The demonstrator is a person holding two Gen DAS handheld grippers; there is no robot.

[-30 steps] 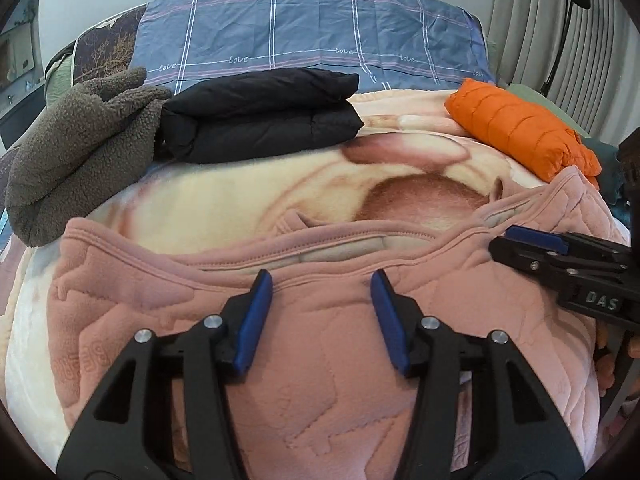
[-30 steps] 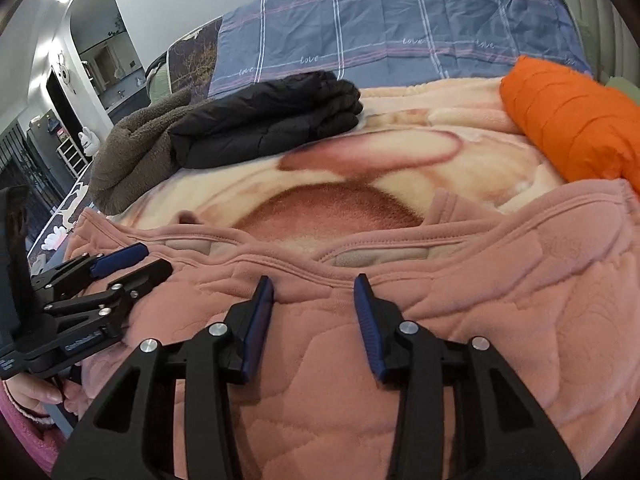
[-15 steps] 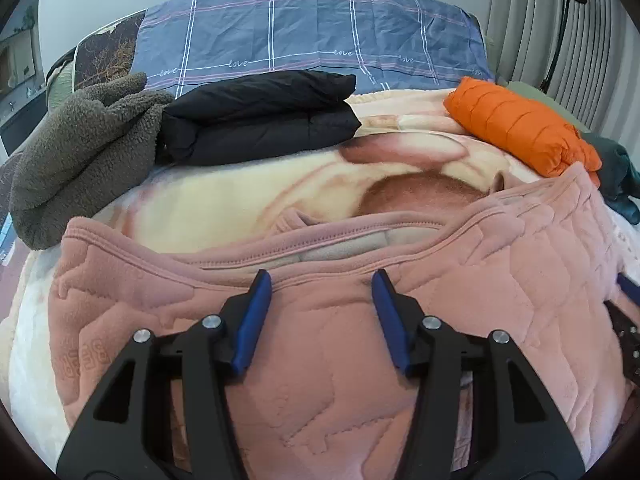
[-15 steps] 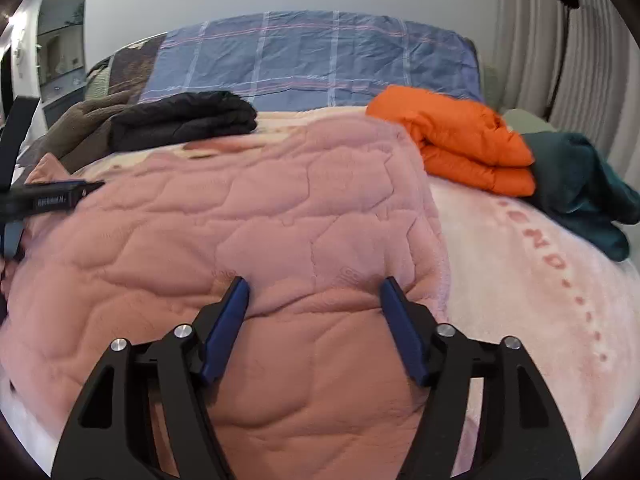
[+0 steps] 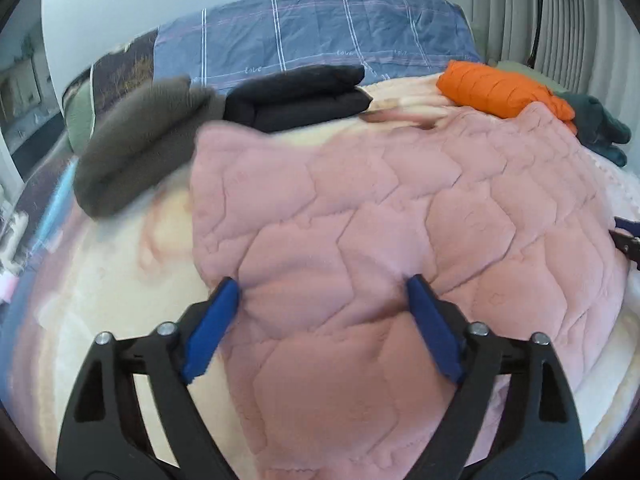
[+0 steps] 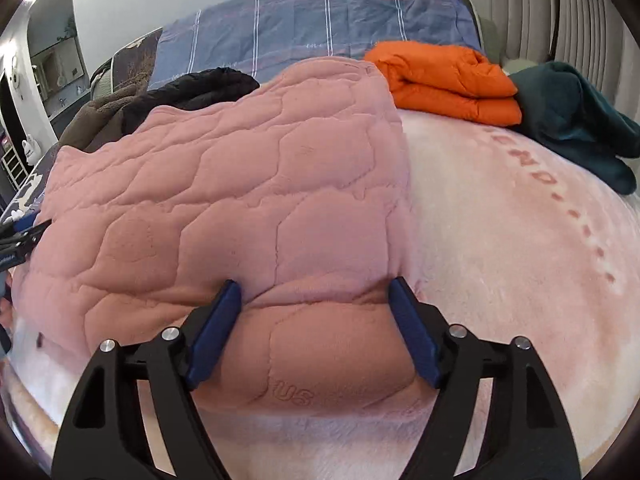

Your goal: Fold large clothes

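Left wrist view: a bed [image 5: 100, 312] covered by a cream plush blanket fills the frame, with a blue plaid pillow [image 5: 312, 32] at the top. The pink quilted garment [image 5: 400, 216] lies folded across the centre and right. Behind it, upper left, sit a grey fleece bundle [image 5: 136, 148] and a folded black jacket [image 5: 300, 98]; upper right, an orange puffer [image 5: 496, 90]. The left tool [image 5: 320, 300] is opening, its blue pads astride a fold of pink fabric without pinching it.

Right wrist view: the same bed [image 6: 520, 260], with a dark teal garment [image 6: 572, 116] beside the orange puffer [image 6: 444, 80] at upper right. The right tool [image 6: 316, 300] is also opening, pads apart around the pink quilted garment [image 6: 240, 184] at its near right corner.
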